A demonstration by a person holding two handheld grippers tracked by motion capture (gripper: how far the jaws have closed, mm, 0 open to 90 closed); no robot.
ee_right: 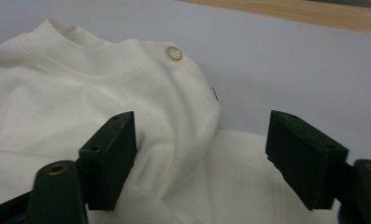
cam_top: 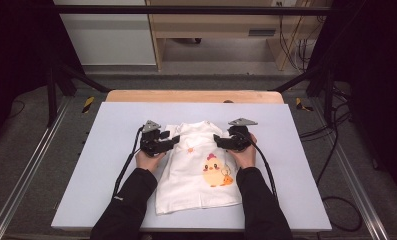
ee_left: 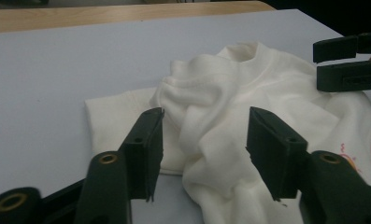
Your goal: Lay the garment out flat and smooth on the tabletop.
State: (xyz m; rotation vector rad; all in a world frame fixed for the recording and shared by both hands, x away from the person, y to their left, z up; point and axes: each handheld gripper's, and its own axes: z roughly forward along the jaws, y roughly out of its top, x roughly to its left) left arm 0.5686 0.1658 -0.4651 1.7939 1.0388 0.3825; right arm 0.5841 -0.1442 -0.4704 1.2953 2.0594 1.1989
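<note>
Left gripper (ee_left: 202, 154) wide open astride bunched white shirt (ee_left: 230, 116), right gripper (ee_right: 202, 158) likewise open

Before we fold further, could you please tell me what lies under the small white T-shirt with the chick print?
The small white T-shirt with the chick print lies directly on the pale blue-grey table mat, which shows all around it. Whatever might lie beneath the fabric itself is covered and cannot be seen.

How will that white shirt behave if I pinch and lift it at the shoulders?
The white shirt will probably go floppy and drape, since it already bunches in soft folds between the open left gripper. It looks light and thin. The shoulder button could snag a jaw.
</note>
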